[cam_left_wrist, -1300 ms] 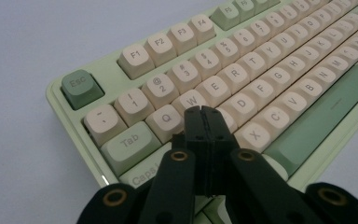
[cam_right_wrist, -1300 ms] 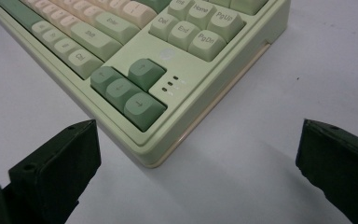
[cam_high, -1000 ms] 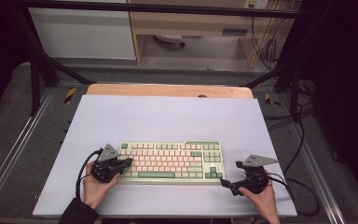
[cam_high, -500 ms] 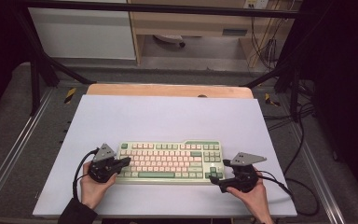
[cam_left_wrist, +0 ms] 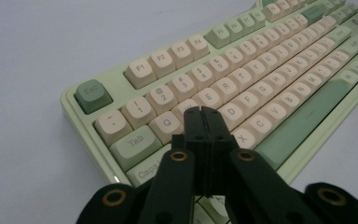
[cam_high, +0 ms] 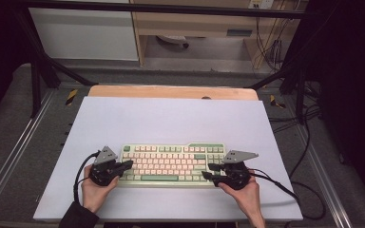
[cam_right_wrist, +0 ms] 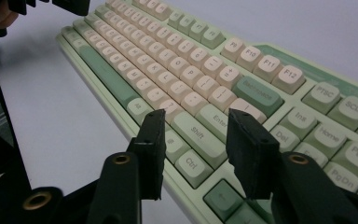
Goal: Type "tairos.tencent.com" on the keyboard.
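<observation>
The keyboard is lying near the worktop's front edge; stiff, probably weighty, best gripped by its end rims; left gripper is hovering, jaws pressed together; right gripper jaws, spread and empty, have just been closing.

The left gripper has its 2 black jaws pressed together, with nothing between them. The tips are above the letter keys of the keyboard, near the W and the S, but I cannot tell if they touch a key. The keyboard has a light green case and cream keys. Its Esc key, Tab, Caps and the long space bar are green. It lies flat on a pale lilac table surface and runs diagonally toward the upper right corner.
</observation>
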`<state>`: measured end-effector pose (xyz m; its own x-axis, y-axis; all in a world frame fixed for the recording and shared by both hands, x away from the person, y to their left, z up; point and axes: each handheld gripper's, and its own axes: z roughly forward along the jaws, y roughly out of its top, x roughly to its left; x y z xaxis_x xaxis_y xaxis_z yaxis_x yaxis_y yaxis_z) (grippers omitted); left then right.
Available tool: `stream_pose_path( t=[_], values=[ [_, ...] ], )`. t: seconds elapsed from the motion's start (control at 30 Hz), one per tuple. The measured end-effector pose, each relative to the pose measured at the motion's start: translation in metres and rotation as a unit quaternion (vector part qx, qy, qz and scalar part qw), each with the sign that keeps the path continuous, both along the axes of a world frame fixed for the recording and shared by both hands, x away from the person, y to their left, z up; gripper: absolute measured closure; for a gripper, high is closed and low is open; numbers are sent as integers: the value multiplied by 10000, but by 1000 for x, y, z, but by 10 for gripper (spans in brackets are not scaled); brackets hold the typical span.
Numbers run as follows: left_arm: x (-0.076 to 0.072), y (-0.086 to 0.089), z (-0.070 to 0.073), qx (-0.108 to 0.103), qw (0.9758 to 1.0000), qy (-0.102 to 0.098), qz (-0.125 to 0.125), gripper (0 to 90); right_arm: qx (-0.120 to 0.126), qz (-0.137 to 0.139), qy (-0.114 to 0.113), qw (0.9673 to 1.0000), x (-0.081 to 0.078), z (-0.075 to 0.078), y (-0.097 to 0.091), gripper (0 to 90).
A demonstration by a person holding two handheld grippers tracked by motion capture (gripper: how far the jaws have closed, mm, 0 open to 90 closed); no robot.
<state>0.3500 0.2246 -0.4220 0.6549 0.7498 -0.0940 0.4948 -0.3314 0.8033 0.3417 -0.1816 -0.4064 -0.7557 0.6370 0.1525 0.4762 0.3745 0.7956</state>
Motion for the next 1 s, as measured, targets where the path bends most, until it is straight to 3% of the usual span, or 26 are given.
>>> stream_pose_path(
  t=[0.43, 1.0],
  values=[
    [1, 1, -1, -27, 10000, 26, 6, 900, -132, -16, -99, 9999, 16, 1, 36, 778],
    [1, 1, -1, -41, 10000, 29, -12, 900, -32, 15, -104, 9999, 33, -5, 70, 900]
  ],
)
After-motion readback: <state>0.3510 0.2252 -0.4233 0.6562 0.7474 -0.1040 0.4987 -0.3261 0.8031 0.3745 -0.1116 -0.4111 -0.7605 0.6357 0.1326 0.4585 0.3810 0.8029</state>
